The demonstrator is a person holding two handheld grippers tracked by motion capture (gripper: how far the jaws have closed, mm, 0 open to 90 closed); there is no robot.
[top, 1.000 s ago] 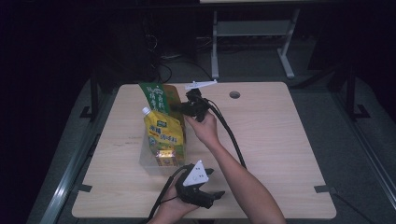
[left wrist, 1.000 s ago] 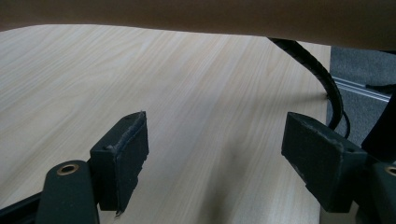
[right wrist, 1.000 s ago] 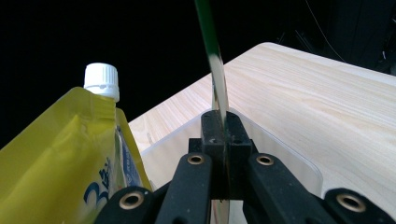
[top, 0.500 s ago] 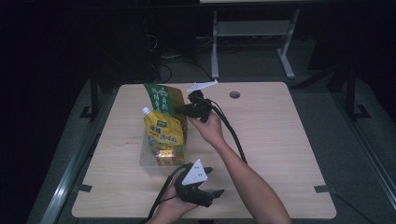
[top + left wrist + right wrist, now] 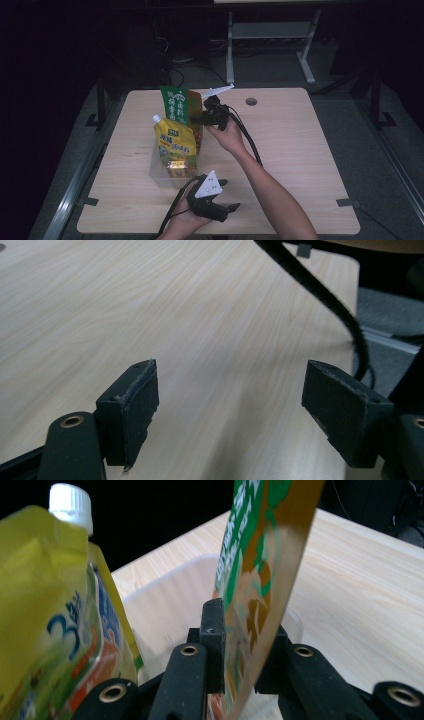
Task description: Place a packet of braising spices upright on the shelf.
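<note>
A green flat pouch stands upright at the far end of a clear plastic bin, behind a yellow spouted pouch with a white cap. My right gripper reaches in from the right at the green pouch's edge. In the right gripper view the green pouch runs between the jaws of my right gripper, which have just been opening and look slack around it. The yellow pouch is to the left. My left gripper rests open near the table's front edge, with bare wood between the jaws of my left gripper.
The wooden table has a round cable hole at the back. The right gripper's black cable trails along the forearm and crosses the left gripper view as the cable. Dark floor and a white frame lie beyond.
The green pouch and my right gripper have shifted slightly to the right, and the pouch stands a bit more upright. My left gripper has stayed put.
</note>
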